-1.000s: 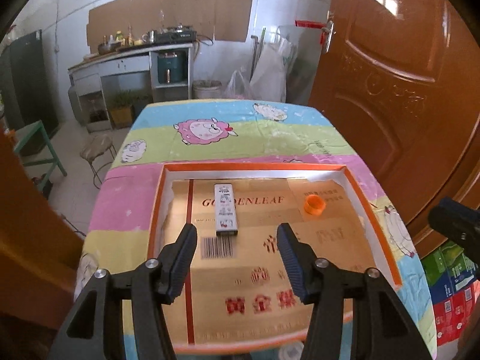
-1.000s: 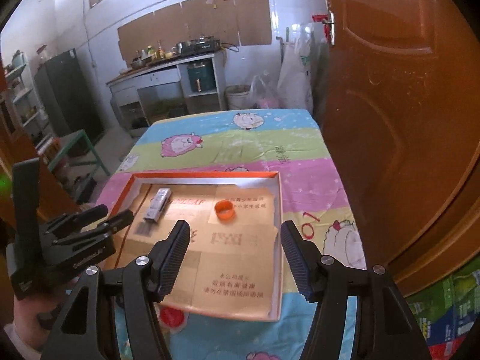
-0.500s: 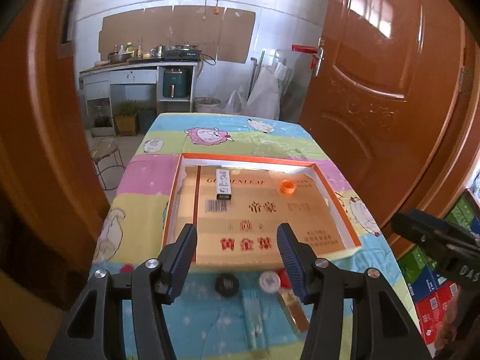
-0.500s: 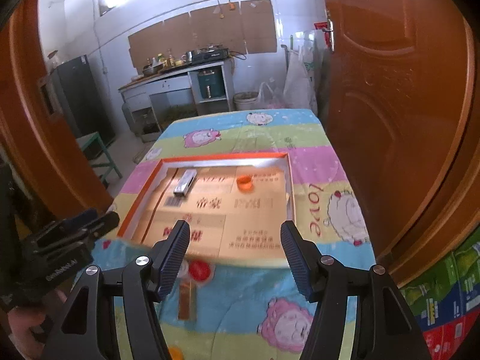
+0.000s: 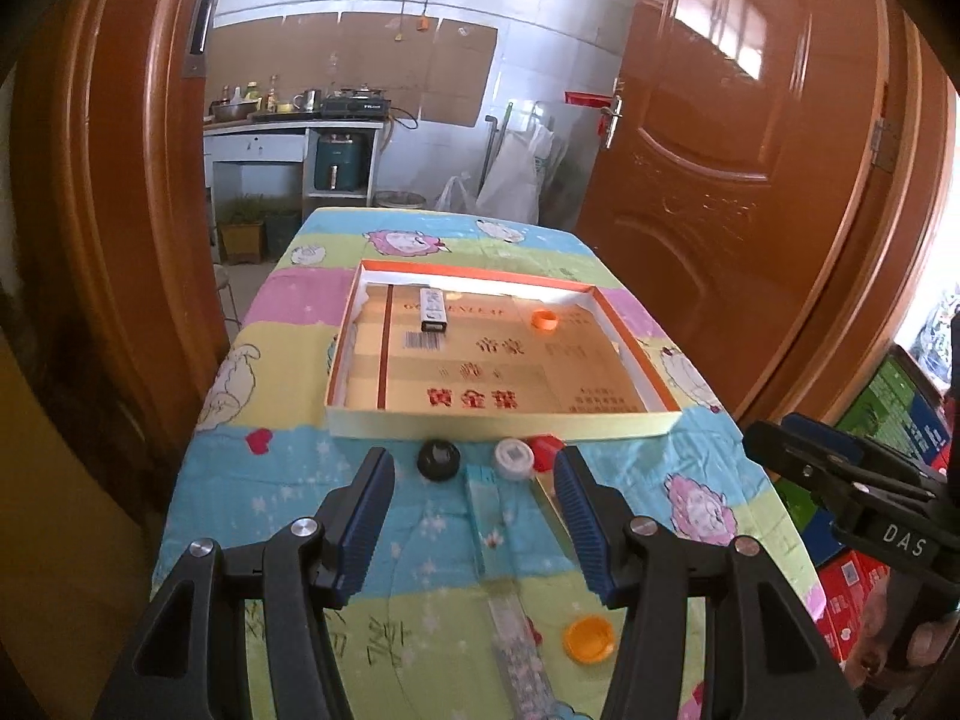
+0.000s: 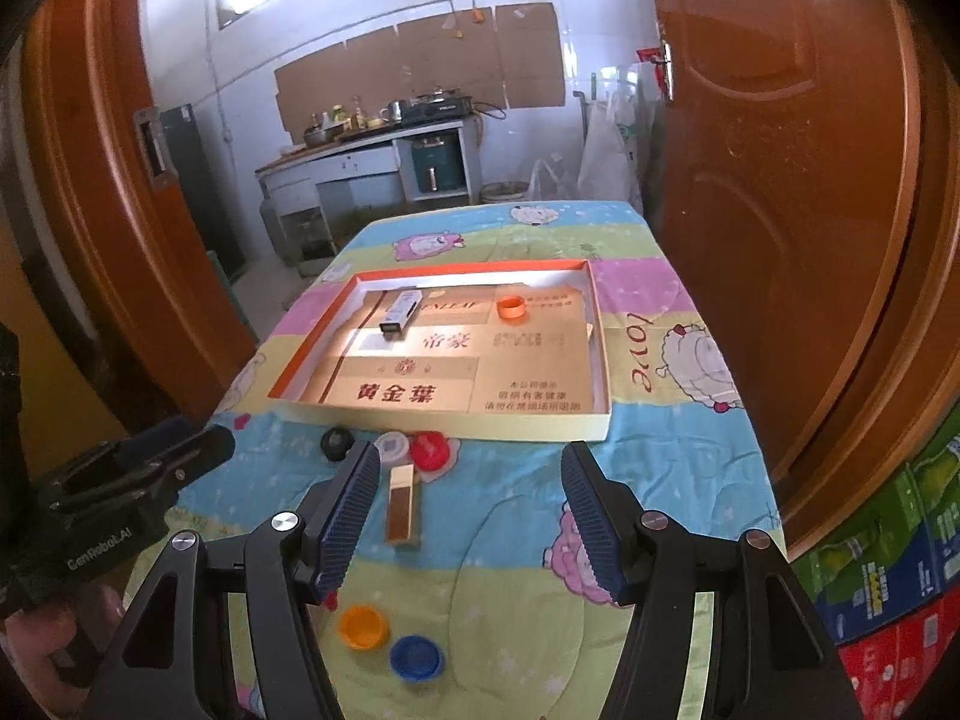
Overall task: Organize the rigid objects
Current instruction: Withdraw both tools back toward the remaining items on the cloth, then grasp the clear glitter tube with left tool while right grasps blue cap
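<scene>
Along the bottom of the left wrist view, the left claw (image 5: 474,516) stands spread wide and empty, touching nothing. Between its fingers lie a light blue flat box (image 5: 487,507), a black round cap (image 5: 439,459) and a white round cap (image 5: 514,457); an orange round cap (image 5: 589,637) sits lower right. At the bottom of the right wrist view, the right claw (image 6: 471,516) is likewise spread and empty. A gold rectangular bar (image 6: 401,504) lies just inside its left finger, a red cap (image 6: 429,449) above it, a blue cap (image 6: 416,656) below. Farther up the table (image 6: 672,468), a shallow orange-rimmed cardboard tray (image 6: 540,429) holds a small white-and-black box (image 6: 399,313) and an orange ring-shaped cap (image 6: 511,307).
</scene>
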Available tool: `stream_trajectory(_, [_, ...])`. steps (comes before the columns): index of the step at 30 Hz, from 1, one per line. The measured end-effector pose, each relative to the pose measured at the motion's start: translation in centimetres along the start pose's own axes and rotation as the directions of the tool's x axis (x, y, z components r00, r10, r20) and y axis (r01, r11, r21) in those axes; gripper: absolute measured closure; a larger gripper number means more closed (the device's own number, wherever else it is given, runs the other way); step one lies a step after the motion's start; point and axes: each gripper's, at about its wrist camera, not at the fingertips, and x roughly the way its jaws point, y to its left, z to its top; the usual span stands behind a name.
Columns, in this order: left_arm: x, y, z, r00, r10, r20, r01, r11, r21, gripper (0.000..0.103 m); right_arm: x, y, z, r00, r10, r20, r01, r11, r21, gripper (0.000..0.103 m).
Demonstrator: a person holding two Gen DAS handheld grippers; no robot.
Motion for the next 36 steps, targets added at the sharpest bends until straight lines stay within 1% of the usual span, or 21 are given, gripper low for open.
stream_trajectory(6, [-1.4, -0.4, -1.7, 1.000, -0.001, 0.004, 0.001, 1.000, 0.003, 0.048, -1.1, 0.4, -1.9, 1.000, 0.005, 0.009, -0.005, 1.000, -0.015, 0.038])
stream_trajectory(13, [-2.1, -0.5, -4.4, 1.000, 0.009, -0.001, -0.009, 1.000, 0.004, 0.048, -1.2, 0.5, -4.3, 1.000, 0.019, -0.008, -0.019, 1.000, -0.024, 0.038])
stream_trajectory(17, [-1.9, -1.4, -5.8, 0.999, 0.052, 0.006, -0.052, 0.997, 0.055, 0.048, -1.2, 0.8, -5.8, 1.000, 0.025, -0.018, -0.026, 0.999, -0.041, 0.038])
stream_trajectory(22, [-0.5, -1.5, -7.8, 0.998, 0.030, -0.053, -0.028, 0.999, 0.040, 0.048, -1.0, 1.1, -7.2, 0.999, 0.024, -0.032, -0.026, 0.997, -0.066, 0.038])
stream_trajectory(24, [0.0, -1.7, -8.5, 0.998, 0.022, -0.066, -0.020, 0.999, 0.043, 0.048, -0.8, 1.1, -7.6, 0.999, 0.025, -0.039, -0.027, 0.997, -0.066, 0.038])
stream_trajectory(31, [1.8, -1.8, -9.2, 0.994, 0.031, -0.106, -0.027, 0.999, 0.038, 0.048, 0.0, 0.3, -8.2, 0.998, 0.025, -0.057, -0.028, 0.999, -0.047, 0.038])
stream_trajectory(33, [2.4, -1.7, -9.3, 0.992, 0.039, -0.118, -0.036, 0.999, 0.030, 0.050, 0.1, 0.1, -8.3, 0.998, 0.026, -0.060, -0.029, 0.999, -0.043, 0.038])
stream_trajectory(34, [2.6, -1.7, -9.4, 0.991, 0.042, -0.124, -0.039, 0.999, 0.027, 0.056, 0.1, 0.1, -8.3, 0.998, 0.028, -0.061, -0.030, 0.999, -0.042, 0.038])
stream_trajectory(35, [2.9, -1.7, -9.5, 0.990, 0.045, -0.133, -0.042, 0.999, 0.026, 0.060, 0.2, 0.1, -8.3, 0.998, 0.029, -0.062, -0.032, 0.999, -0.040, 0.038])
stream_trajectory(36, [3.1, -1.8, -9.6, 0.990, 0.044, -0.136, -0.040, 0.999, 0.029, 0.060, 0.2, 0.0, -8.4, 0.998, 0.031, -0.063, -0.033, 0.999, -0.040, 0.038])
